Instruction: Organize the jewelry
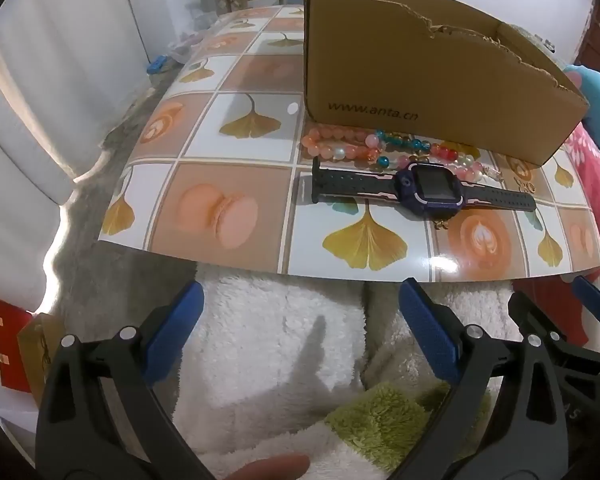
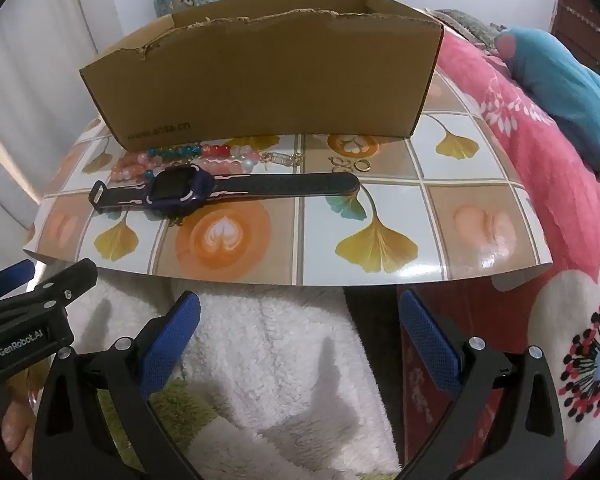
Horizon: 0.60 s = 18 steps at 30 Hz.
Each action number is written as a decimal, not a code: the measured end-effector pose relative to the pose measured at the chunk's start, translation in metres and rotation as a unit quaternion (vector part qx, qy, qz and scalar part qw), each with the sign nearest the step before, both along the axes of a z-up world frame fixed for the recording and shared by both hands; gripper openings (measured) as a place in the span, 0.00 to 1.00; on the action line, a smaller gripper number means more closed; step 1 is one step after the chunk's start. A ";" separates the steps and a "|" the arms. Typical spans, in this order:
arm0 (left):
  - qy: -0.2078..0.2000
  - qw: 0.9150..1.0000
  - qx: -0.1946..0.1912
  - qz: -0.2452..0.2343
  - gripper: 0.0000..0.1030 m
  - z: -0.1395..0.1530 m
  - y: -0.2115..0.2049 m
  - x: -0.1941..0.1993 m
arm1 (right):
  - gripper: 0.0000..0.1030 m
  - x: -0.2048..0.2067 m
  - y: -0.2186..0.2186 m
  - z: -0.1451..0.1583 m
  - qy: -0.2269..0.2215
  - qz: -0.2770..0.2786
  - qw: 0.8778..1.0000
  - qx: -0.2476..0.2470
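Both pairs of blue-padded fingers (image 1: 176, 328) stood wide apart with nothing between them: my left gripper (image 1: 300, 332) and right gripper (image 2: 300, 336) hovered side by side over a white fleece blanket (image 2: 268, 340), short of the table edge. On the glossy tile-and-ginkgo-leaf patterned tabletop (image 1: 228, 184) I saw a dark purple smartwatch with a black strap (image 1: 424, 190) lying flat. Just behind it, pink, teal and red bead bracelets (image 1: 364, 146) lay along the front wall of an open brown cardboard box (image 1: 420, 68). Small gold earrings (image 2: 350, 166) rested near the strap's end.
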<state>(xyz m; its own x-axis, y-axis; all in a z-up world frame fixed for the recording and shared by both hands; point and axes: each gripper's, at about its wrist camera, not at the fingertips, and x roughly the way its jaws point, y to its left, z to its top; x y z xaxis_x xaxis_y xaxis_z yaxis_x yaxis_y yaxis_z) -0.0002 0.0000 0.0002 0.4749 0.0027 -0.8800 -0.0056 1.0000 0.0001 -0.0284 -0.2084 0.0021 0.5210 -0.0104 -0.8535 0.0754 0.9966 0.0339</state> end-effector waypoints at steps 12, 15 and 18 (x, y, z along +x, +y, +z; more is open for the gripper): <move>0.002 1.000 0.002 -0.001 0.92 -0.001 0.000 0.000 | 0.94 0.002 -0.001 0.003 0.003 -0.001 1.000 0.006; 0.002 1.000 0.002 -0.001 0.92 -0.001 0.004 0.002 | 0.94 0.002 -0.001 0.002 0.004 0.000 1.000 0.007; 0.003 1.000 0.002 0.000 0.92 -0.001 0.005 0.003 | 0.94 0.002 0.002 0.000 0.008 0.005 1.000 0.005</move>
<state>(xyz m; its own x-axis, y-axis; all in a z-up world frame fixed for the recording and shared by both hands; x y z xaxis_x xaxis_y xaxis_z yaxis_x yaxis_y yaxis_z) 0.0029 0.0047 -0.0008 0.4700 0.0053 -0.8827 -0.0050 1.0000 0.0033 -0.0260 -0.2066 0.0023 0.5075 0.0033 -0.8616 0.0663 0.9969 0.0428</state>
